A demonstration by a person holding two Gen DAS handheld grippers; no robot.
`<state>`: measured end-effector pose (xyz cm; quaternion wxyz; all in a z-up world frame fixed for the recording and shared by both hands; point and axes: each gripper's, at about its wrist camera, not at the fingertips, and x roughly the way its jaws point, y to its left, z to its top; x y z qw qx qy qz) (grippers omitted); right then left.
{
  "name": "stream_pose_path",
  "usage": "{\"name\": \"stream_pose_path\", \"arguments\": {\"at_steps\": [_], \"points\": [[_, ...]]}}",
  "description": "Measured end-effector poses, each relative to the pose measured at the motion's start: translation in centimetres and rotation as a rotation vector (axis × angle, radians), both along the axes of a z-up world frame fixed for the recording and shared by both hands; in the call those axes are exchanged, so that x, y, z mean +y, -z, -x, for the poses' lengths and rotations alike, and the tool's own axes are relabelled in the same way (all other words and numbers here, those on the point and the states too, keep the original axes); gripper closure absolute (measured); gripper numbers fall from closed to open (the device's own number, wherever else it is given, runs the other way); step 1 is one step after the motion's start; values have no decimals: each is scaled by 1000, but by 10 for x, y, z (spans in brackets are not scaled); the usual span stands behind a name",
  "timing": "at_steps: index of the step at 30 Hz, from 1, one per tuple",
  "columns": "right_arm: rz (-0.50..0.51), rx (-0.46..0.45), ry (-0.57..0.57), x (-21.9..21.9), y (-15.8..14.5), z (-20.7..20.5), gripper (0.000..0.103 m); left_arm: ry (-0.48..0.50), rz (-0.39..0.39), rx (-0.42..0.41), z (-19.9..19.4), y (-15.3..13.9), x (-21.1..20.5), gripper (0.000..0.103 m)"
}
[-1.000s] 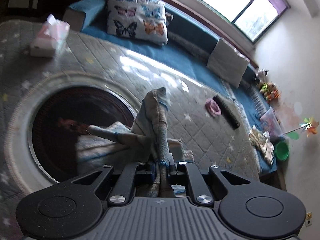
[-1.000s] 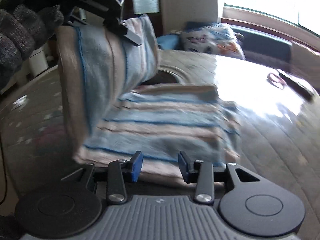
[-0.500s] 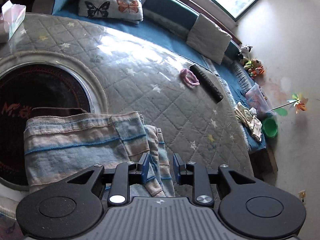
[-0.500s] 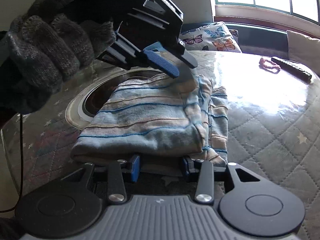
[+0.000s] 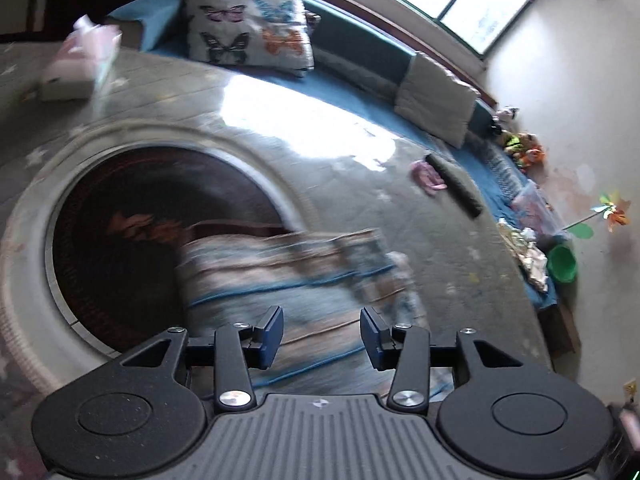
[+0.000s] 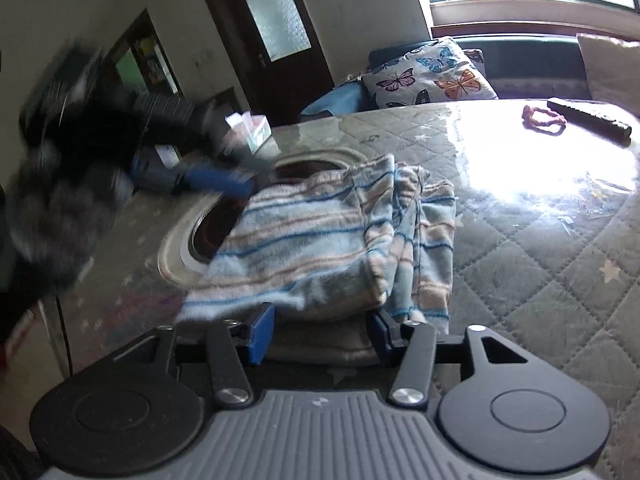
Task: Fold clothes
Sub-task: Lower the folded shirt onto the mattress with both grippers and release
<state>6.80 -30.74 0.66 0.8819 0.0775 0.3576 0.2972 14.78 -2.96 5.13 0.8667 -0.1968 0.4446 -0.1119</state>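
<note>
1. Striped blue-and-tan garment [image 6: 332, 240], 1 second ago pinched in my left gripper [image 5: 320, 334], now lies folded on the quilted table [image 6: 540, 280], partly over the round inset.
2. Left jaws opening, nothing gripped.
3. Right gripper [image 6: 320, 334] jaws opening, cloth edge between them; fold done.

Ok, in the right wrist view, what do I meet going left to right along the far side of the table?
Tissue box → butterfly pillow → pink hair tie → black remote.
</note>
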Motion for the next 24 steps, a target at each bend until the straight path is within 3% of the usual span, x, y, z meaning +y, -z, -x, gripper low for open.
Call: {"name": "stream_pose_path", "arguments": {"at_steps": [8,20,22,24], "points": [[-75,81,16,-6,4,-43,50,-22,-2,23,11,21,25,57],[-11,83,66,20,5,-114,50,-32,-21,36,7,36,39,52],[-1,82,79,25,6,-121,53,-38,-22,42,6,38,40,52],[8,81,98,29,8,-126,63,-40,-24,42,7,38,40,52]]}}
